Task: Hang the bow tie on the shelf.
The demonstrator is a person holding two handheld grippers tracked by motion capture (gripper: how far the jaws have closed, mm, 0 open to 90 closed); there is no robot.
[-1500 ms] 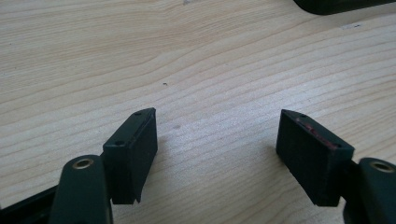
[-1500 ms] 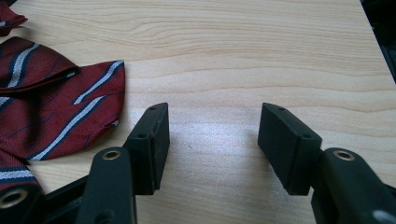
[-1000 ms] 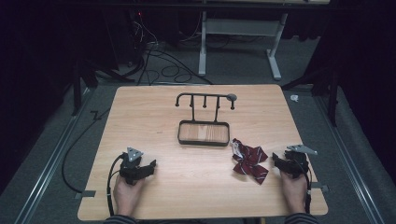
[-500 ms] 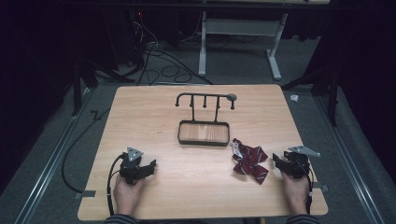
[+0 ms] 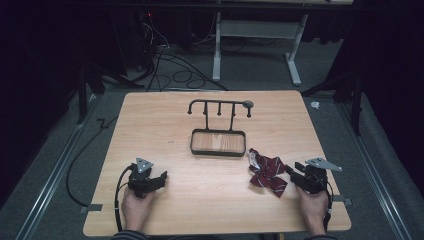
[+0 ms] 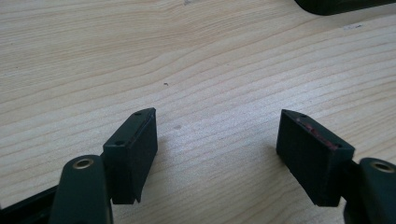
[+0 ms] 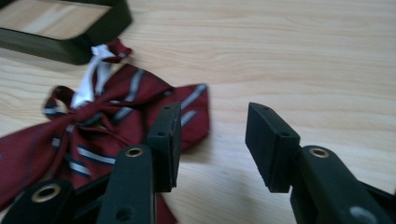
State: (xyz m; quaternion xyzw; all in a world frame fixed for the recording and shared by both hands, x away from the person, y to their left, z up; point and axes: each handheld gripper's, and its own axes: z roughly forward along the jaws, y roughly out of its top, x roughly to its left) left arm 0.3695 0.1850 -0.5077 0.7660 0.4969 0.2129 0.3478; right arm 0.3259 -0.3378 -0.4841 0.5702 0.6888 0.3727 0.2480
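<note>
A dark red striped bow tie (image 5: pixel 266 171) (image 7: pixel 93 126) with a white strap lies crumpled on the wooden table, just right of the stand's tray. My right gripper (image 5: pixel 294 175) (image 7: pixel 212 144) rests close to its right edge, open, with its left jaw over the cloth and nothing between the jaws. At the table's front left my left gripper (image 5: pixel 159 178) (image 6: pixel 217 154) sits open over bare wood. A black hanger stand (image 5: pixel 218 106) with hooks rises from a black-rimmed wooden tray (image 5: pixel 218 152) in the middle of the table.
The table's front edge (image 5: pixel 215 231) lies just behind both hands. Black cables (image 5: pixel 117 200) trail from the left gripper off the front left. A corner of the tray (image 7: pixel 70 46) shows beyond the bow tie. Dark floor, cables and a desk frame (image 5: pixel 255 45) lie beyond the table.
The right gripper has crept slightly left toward the bow tie. The left gripper and the bow tie have stayed put.
</note>
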